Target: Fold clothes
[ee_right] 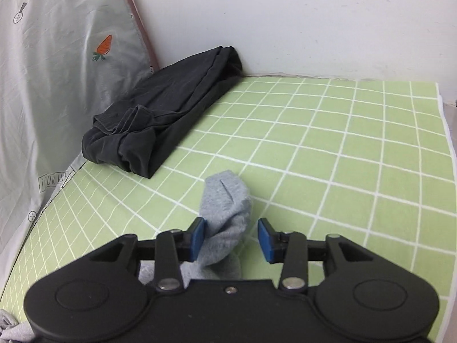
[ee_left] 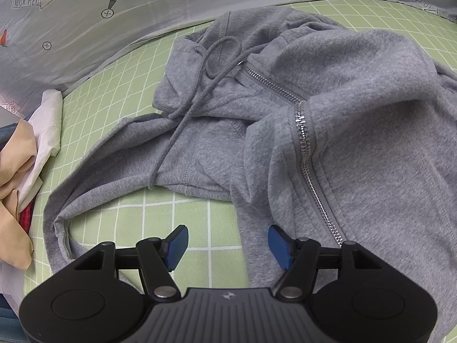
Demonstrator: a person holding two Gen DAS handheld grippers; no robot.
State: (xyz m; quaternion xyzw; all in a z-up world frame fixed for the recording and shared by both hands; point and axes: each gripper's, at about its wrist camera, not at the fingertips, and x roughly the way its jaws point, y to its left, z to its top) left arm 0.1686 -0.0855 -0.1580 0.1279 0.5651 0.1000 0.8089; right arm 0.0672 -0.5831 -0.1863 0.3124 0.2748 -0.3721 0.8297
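A grey zip hoodie (ee_left: pixel 328 120) lies crumpled on the green checked sheet (ee_left: pixel 128 85), zipper up, drawstring looped near the hood. Its left sleeve (ee_left: pixel 85 188) curls toward the camera. My left gripper (ee_left: pixel 228 247) is open just above the sheet, its right pad (ee_left: pixel 278 247) at the hoodie's lower edge, holding nothing. In the right wrist view a grey sleeve end (ee_right: pixel 225 214) stands up between the jaws of my right gripper (ee_right: pixel 232 238). The jaws stand apart; the cloth touches the left pad (ee_right: pixel 197 238) only.
A pile of beige, white and red clothes (ee_left: pixel 22 165) lies at the left edge. A folded black garment (ee_right: pixel 160 120) lies by the white wall (ee_right: pixel 285 23). A grey carrot-print cloth (ee_right: pixel 57 71) hangs behind. The bed's edge (ee_right: pixel 448 143) is at right.
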